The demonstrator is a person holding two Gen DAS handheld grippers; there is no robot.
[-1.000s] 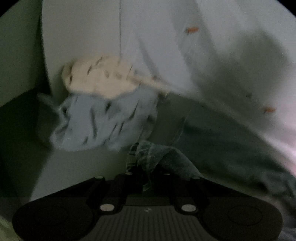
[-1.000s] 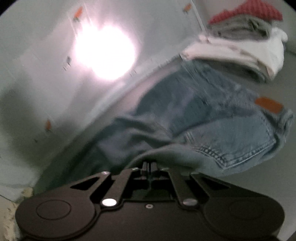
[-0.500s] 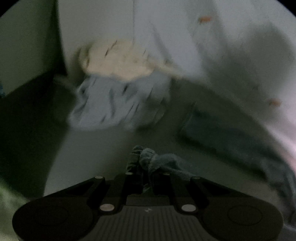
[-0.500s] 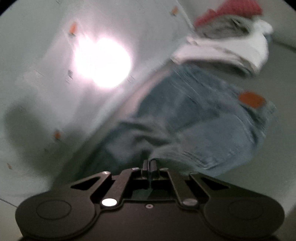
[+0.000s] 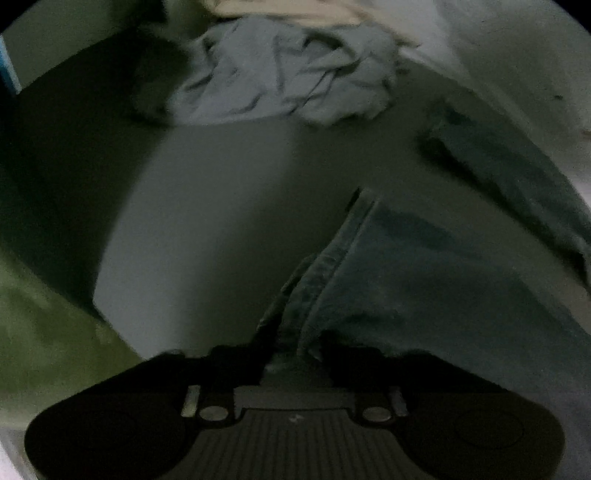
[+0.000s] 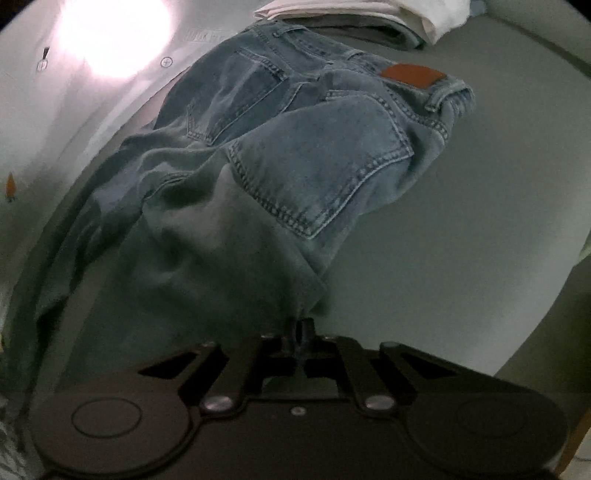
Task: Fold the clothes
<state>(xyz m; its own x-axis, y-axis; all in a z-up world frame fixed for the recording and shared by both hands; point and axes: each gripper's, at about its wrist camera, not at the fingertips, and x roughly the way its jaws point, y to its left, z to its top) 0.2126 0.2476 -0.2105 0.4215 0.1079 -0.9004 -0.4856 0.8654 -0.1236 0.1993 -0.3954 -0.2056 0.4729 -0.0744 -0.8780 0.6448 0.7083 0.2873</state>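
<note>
**Dim frames, one hot glare patch**

Left wrist view: very dark, murky green cast, grainy. Crumpled blue cloth (image 5: 288, 74) at 12 o'clock soft with blur. Heavy shadow from 9 to 10 o'clock; left gripper (image 5: 291, 354) nearly black, detail lost.

Right wrist view: brighter. Blown-out white glare (image 6: 110, 33) at 11 o'clock, washing out the surface there. Jeans (image 6: 314, 147) fairly sharp at centre, stitching readable, darkening towards 6 o'clock. Fisheye bends edges; black corners in both.

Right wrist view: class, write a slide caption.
Right gripper shut on jeans draped over a grey surface.
</note>
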